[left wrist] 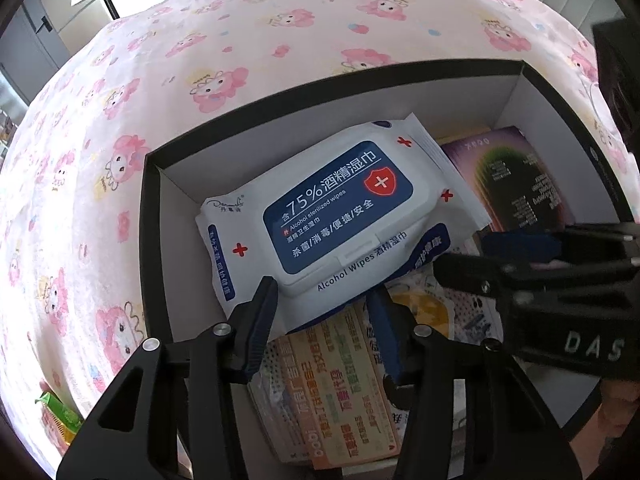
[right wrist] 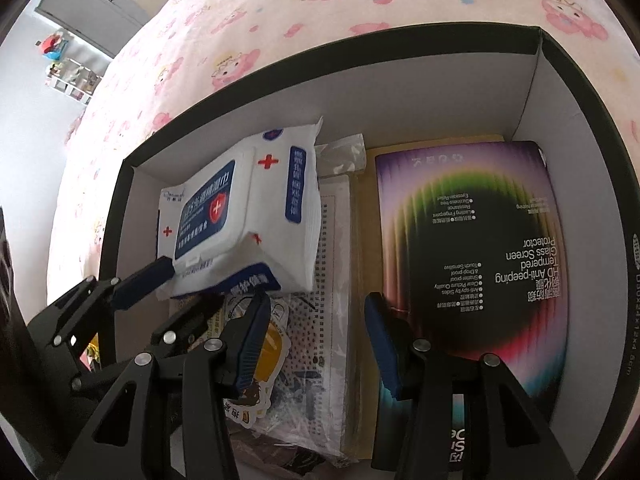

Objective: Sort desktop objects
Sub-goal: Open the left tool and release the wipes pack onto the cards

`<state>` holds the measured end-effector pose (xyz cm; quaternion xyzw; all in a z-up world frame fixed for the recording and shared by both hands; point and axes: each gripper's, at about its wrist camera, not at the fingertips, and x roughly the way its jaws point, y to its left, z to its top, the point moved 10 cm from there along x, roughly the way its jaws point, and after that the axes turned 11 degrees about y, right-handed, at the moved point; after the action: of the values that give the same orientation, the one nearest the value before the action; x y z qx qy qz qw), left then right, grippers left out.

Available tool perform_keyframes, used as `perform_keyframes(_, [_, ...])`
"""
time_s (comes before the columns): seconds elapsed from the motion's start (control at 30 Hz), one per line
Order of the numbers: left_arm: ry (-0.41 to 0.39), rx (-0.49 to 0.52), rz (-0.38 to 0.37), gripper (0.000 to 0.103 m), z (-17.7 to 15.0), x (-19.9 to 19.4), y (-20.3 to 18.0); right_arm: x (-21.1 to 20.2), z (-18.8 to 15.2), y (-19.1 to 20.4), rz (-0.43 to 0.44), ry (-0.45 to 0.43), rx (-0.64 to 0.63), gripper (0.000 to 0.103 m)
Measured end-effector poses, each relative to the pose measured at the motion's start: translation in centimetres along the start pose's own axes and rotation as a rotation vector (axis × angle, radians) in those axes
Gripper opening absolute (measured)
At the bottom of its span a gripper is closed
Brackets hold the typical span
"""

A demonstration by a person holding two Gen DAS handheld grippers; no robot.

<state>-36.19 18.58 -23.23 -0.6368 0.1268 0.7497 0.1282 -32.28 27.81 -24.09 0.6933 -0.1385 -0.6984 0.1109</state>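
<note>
Black box point(left wrist: 152, 216) with white inner walls on pink cartoon-print cloth point(left wrist: 240, 40). Wipes pack point(left wrist: 332, 212) inside box, at its left end, tilted up off flat packets point(left wrist: 340, 392) below. Left gripper point(left wrist: 324, 308) at pack's near edge, fingers apart, one pad point(left wrist: 260, 320) touching the edge, nothing clamped. Right gripper point(right wrist: 316, 340) above box's middle, fingers spread, holding nothing. Screen protector carton point(right wrist: 472, 248) flat at box's right end. Stickers and perforated sheet point(right wrist: 332, 288) between pack and carton.
</note>
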Motion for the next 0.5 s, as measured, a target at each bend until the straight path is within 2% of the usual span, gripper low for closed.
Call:
perform_keyframes(0.13, [-0.008,-0.006,-0.015,0.047,0.1,-0.4,0.0,-0.4,0.0,-0.2,-0.016,-0.017,-0.005,0.045])
perform_keyframes(0.3, [-0.021,-0.022,-0.108,0.047,-0.7,-1.8,-0.2,-1.8,0.2,0.1,-0.028,-0.076,-0.024,0.045])
perform_keyframes(0.4, [0.001,-0.011,-0.077,0.041,-0.8,-1.5,0.1,-1.9,0.3,0.0,-0.031,-0.089,-0.024,0.045])
perform_keyframes(0.5, [0.013,-0.004,-0.045,0.039,-1.1,-1.0,0.5,-1.4,0.4,-0.1,-0.026,-0.07,-0.009,0.045])
